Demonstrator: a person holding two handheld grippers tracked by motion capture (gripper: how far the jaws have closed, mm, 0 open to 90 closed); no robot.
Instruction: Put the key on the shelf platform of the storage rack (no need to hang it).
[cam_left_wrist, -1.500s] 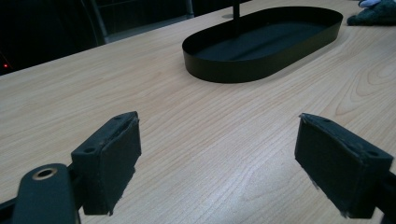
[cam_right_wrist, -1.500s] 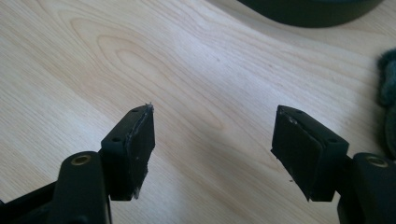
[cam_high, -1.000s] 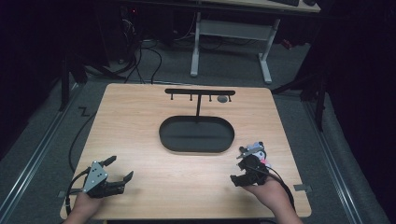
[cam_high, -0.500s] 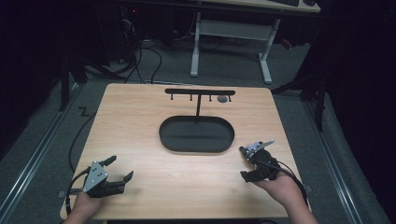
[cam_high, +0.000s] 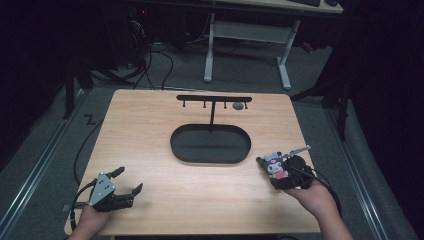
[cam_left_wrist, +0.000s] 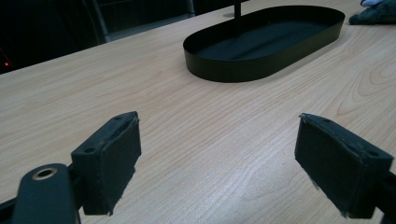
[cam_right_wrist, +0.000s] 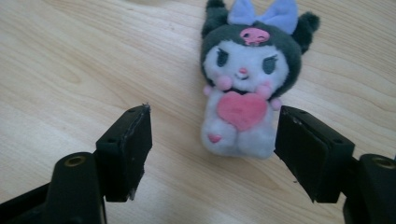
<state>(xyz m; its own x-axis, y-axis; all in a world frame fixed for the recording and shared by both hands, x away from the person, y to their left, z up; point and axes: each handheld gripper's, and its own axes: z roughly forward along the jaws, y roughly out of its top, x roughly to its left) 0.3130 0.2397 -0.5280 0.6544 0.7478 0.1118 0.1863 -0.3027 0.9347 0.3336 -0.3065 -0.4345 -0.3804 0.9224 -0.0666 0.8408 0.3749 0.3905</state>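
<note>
- Since the earlier frames, the right hand-held gripper has shifted right and turned, and a plush now shows at its tip; the left hand-held gripper stays put near the table's near-left corner.
- Right hand-held gripper: jaws spread wide in its own view, with the plush lying on the table just ahead of them, nearer the right-side jaw, not gripped.
- Plush: dark hood with two ears, a lilac bow, a pink mark on the forehead, white face and body, pink heart on the chest. No writing or label can be read on it.
- Left hand-held gripper: jaws wide apart, bare table between them.
- Tray: black, oval, at the table's middle, with a thin post rising from its far side to a black bar with small pegs. A small grey thing sits under the bar's right end; too small to tell what it is.
- Plush lies just right of the tray, well apart from the left hand-held gripper.
- In the left gripper view the tray lies ahead, well beyond the jaws.
</note>
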